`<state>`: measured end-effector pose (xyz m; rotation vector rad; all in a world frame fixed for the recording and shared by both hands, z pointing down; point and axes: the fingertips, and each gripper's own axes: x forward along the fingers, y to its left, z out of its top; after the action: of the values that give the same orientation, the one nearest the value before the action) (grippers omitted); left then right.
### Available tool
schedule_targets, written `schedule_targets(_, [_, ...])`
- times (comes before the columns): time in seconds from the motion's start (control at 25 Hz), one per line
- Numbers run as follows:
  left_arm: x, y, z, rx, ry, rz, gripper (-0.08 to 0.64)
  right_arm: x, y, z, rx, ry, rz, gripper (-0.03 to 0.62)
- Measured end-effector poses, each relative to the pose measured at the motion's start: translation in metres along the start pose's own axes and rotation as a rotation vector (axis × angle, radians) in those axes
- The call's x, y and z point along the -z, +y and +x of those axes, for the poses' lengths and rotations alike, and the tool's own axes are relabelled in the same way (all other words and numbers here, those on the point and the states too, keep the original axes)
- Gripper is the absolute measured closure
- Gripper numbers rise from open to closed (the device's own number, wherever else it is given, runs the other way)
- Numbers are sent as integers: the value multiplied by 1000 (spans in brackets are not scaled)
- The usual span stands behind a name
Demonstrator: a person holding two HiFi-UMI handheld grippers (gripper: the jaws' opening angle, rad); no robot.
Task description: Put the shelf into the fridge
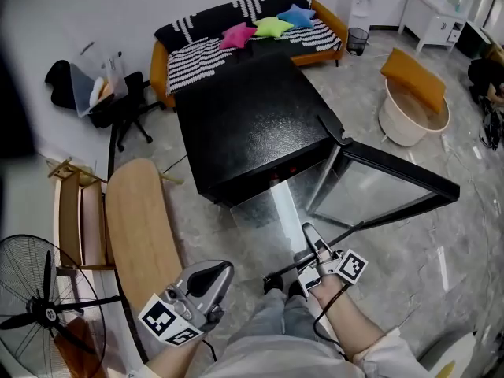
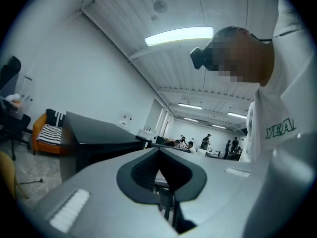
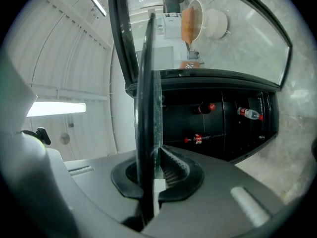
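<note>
Shelf (image 1: 272, 209): a clear glass pane in the air just in front of the fridge (image 1: 252, 124). Its far edge is at the mouth of the open cabinet, and it is not yet inside.
Right gripper (image 1: 310, 236): clenched on the near edge of the shelf. Its own view shows the pane edge-on between the two pads.
Left gripper (image 1: 223, 272): jaws pressed together with nothing between them. It is held low, well back from the fridge, and aims up at the ceiling.
Fridge: black, seen from above. Its glass door (image 1: 386, 183) is swung wide to the right of the opening. Bottles (image 3: 247, 114) show inside the dark cabinet.
Step in hand: feeding the shelf into the fridge, which looks only just begun.
Doing it well: the pane is held by one edge, so it will likely tip or twist. Keep it level, line its side edges up with the ledges inside, and slide it slowly. The idle gripper could steady the other side. Keep clear of the door edge and the bottles.
Floor (image 1: 441, 250): pale grey marbled tile, glossy, all around the fridge.
Room: white walls. A sofa (image 1: 236, 42) with a striped cover and bright cushions stands behind the fridge. A wooden oval table (image 1: 138, 219) and a fan (image 1: 39, 305) are to the left of the fridge. A round tub (image 1: 409, 109) is to its right.
</note>
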<state>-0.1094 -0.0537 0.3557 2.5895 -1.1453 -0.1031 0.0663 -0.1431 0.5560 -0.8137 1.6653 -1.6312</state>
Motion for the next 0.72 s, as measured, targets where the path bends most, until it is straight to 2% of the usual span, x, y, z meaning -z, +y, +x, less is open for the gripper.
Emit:
schedule_targets(0.36, [14,25,34,26,15,-1,565,-8,-30,34,14,-32,8,575])
schedule_targets(0.72, [19,43,24,11,38,-24,565,-12,-50,61,21,-49,4,575])
